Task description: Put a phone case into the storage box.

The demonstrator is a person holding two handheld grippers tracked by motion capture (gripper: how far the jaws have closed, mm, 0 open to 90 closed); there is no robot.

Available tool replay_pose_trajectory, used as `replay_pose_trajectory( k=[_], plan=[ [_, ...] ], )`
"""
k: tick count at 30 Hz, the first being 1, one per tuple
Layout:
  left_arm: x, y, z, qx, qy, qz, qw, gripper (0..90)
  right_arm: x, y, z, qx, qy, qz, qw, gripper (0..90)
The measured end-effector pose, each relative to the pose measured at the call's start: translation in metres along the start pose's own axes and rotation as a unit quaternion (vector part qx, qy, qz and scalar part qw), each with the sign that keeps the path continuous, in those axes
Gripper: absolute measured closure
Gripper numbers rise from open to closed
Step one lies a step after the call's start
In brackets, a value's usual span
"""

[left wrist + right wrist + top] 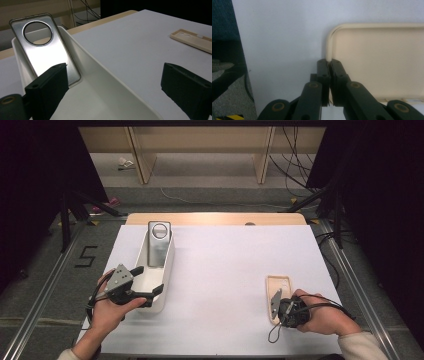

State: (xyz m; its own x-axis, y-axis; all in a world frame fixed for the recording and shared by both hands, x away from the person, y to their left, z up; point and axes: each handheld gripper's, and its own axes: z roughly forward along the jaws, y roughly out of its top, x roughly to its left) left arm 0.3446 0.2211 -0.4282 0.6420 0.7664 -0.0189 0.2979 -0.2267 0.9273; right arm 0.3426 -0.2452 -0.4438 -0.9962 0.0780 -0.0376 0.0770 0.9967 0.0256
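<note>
Right hand-held gripper [328, 62] clamped on beige case [377, 60] edge, case flat on surface (not lifted). Left hand-held gripper [115, 82] open, straddling bin [107, 82] wall; silver case [47, 50] beyond it, already binned.

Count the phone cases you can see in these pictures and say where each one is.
2. A silver case leans upright inside the white bin; a beige case lies flat on the table, its rim pinched by the right gripper.

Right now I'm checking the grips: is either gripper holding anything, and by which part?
The right gripper is shut on the beige phone case, pinching its side rim. The left gripper is open astride the white tray's wall, holding nothing.
</note>
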Motion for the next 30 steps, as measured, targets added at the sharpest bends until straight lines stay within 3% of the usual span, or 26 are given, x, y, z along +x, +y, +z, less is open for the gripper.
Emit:
replay_pose_trajectory(
  k=[12, 30],
  plan=[
    [0.0, 0.001, -0.001, -0.004, 0.001, -0.001, 1.0, 7.3, -0.003, -0.002, -0.013, -0.063, -0.016, 0.019, 0.9977, 87.4],
    [0.0, 0.001, -0.001, -0.007, 0.004, -0.002, 1.0, 7.7, -0.008, 0.005, -0.023, -0.121, -0.044, 0.036, 0.9911, 87.3]
  ],
)
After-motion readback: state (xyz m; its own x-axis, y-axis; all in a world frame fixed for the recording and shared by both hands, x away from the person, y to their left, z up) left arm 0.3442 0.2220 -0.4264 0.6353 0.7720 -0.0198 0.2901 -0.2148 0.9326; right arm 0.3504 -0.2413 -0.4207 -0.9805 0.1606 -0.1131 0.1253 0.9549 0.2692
